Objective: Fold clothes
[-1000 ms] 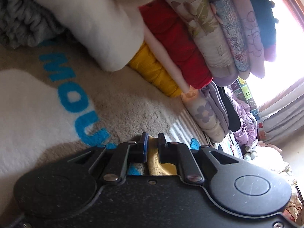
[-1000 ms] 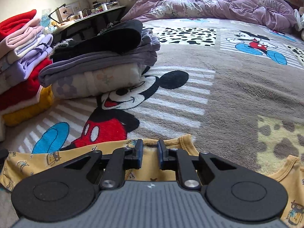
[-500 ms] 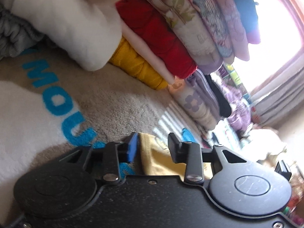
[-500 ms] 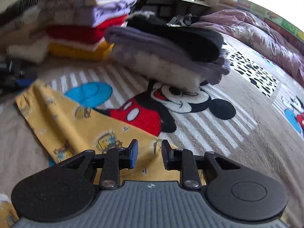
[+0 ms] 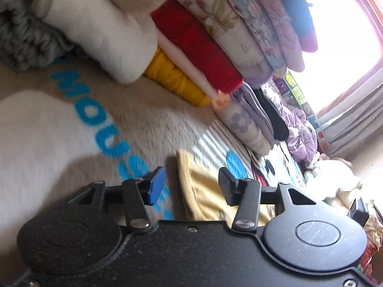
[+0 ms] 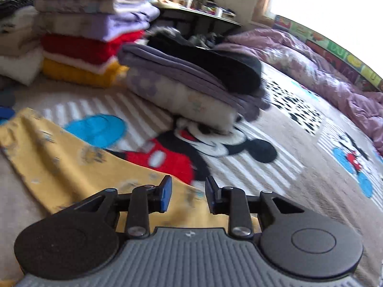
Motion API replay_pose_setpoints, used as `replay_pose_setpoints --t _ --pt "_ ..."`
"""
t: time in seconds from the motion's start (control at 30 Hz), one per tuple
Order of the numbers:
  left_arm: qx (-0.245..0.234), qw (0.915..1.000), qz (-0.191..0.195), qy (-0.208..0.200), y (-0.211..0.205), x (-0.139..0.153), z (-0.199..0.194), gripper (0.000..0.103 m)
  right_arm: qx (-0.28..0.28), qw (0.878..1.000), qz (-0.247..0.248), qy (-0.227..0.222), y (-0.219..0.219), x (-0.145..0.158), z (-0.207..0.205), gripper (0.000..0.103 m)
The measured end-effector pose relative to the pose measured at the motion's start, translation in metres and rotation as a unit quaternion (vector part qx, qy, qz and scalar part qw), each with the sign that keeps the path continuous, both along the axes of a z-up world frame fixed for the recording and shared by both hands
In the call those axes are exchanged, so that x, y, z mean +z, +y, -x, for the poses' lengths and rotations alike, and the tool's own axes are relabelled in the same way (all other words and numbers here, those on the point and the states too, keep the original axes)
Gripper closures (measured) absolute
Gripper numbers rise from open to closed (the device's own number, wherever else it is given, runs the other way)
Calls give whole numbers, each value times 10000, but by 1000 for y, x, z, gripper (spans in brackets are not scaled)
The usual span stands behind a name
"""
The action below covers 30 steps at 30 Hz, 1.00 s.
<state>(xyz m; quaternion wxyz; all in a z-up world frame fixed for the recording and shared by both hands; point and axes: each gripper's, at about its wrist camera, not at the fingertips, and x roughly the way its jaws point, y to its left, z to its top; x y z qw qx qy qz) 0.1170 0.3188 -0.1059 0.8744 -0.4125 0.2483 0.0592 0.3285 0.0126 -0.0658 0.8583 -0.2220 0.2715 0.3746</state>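
- Left wrist view: left gripper (image 5: pixel 191 184) opening, fingers spread around the yellow garment (image 5: pixel 203 191) edge, pads clear of it, probably releasing.
- Right wrist view: right gripper (image 6: pixel 188 195) parted over the same cloth lying flat on the blanket (image 6: pixel 287 191), blurred; likely laid out for folding.

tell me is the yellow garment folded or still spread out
Spread out: the yellow garment lies flat in one long strip on the blanket, no fold visible.
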Motion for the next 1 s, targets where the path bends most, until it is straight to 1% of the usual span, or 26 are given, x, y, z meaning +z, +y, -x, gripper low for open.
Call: replay_pose_setpoints --t 0.03,0.07,0.1,0.13,0.17,0.2,0.23,0.3,0.37,0.4,0.43,0.5,0.53,0.6,0.63,0.67,0.7,0.73,0.77,0.83,0.87,0.93,1.0 --pt "10 10000 -60 28 -5 0 3 56 183 9998 7 30 7 1 7 75" --pt "27 9997 -206 86 -10 0 4 61 354 9993 24 67 16 2 13 77" --pt "45 9992 -377 154 -16 0 5 70 490 9987 51 90 27 1 19 78" --pt "52 9989 -420 208 -18 0 5 89 528 9985 70 150 36 -1 19 78" --pt "55 9988 -421 258 -18 -1 5 98 532 9983 83 226 45 -3 18 78" --pt "86 9989 -389 248 -16 1 8 98 535 9981 96 303 53 -6 17 78" --pt "127 9991 -346 219 -13 4 13 103 538 9978 109 380 62 -8 16 78" --pt "237 9984 -400 325 -8 5 17 103 514 9979 275 274 74 -17 16 78" --pt "229 9985 -158 475 2 -5 15 103 478 9984 268 161 81 -22 17 78" --pt "258 9987 -60 427 4 -7 16 103 437 9987 241 132 82 -22 18 78" --pt "261 9990 -141 320 2 -2 19 103 386 9990 211 113 82 -22 17 78" --pt "172 9990 -401 90 -6 8 21 101 277 9995 151 68 82 -22 17 78" --pt "65 9986 -527 -22 -12 13 20 101 214 9997 122 38 82 -21 18 78" --pt "-263 9972 -641 -274 -23 19 10 96 135 9999 77 -47 79 -18 19 78" --pt "-379 9962 -707 -346 -27 21 4 87 52 10000 -23 -51 75 -14 18 78" --pt "-485 9950 -780 -401 -31 22 -3 76 -51 9999 -154 -40 69 -9 16 78" --pt "-537 9941 -863 -378 -33 22 -12 70 -153 9995 -285 -28 63 -4 13 78" --pt "-572 9933 -948 -330 -35 21 -21 59 -318 9982 -504 55 53 2 10 78" --pt "-607 9924 -1034 -281 -37 20 -30 54 -508 9957 -757 168 40 8 6 78" --pt "-583 9895 -1276 346 -41 8 -54 51 -887 9873 -1262 392 16 21 -2 78" --pt "-589 9880 -1360 426 -43 6 -60 51 -1057 9822 -1476 476 0 26 -2 78" --pt "-604 9854 -1556 330 -53 16 -57 50 -1344 9715 -1850 619 -31 34 0 77" --pt "-654 9820 -1759 202 -66 25 -54 50 -1529 9625 -2122 717 -62 38 10 77"
